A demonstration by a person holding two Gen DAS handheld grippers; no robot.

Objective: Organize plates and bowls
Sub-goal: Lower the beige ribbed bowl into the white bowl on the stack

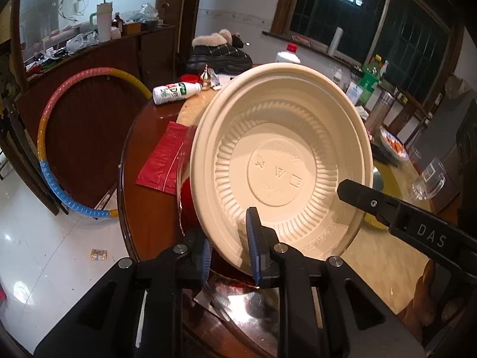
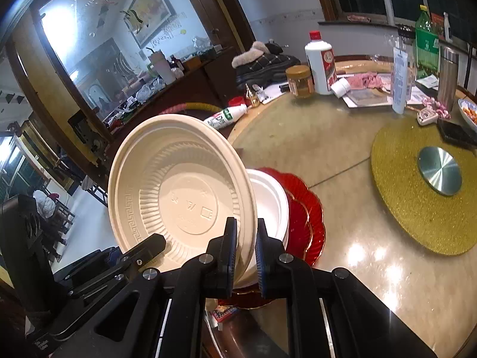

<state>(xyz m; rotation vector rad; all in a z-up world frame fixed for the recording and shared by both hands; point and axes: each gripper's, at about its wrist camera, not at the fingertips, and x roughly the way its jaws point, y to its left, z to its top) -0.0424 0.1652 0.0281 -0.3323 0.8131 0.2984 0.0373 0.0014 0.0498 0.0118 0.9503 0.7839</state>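
Cream bowl point(image 1: 280, 161) hangs tilted steeply above the near edge of the bench point(image 2: 342, 155), its ribbed inside and embossed base turned toward both cameras. The left hand-held gripper point(image 1: 229, 247) is clamped on the bowl's lower rim, one blue pad inside the wall and the other outside it. The right hand-held gripper point(image 2: 246, 244) pinches the rim at another spot, its pads drawn close together with the thin wall between them. In the left wrist view a black finger of the right gripper reaches over the bowl's right edge; in the right wrist view a finger of the left gripper lies against the bowl's lower left side.

Behind and below the bowl, a white plate point(image 2: 272, 205) rests on a red scalloped plate point(image 2: 310, 211) on the bench. A red bag point(image 1: 164, 161) lies flat on the bench to the left. Farther back, a white and green bottle point(image 1: 176, 91) lies on its side. A gold glitter mat point(image 2: 402, 205) with a round metal disc point(image 2: 439, 170) at its middle sits well apart to the right. A multicoloured hoop point(image 1: 59, 137) stands beside the bench.
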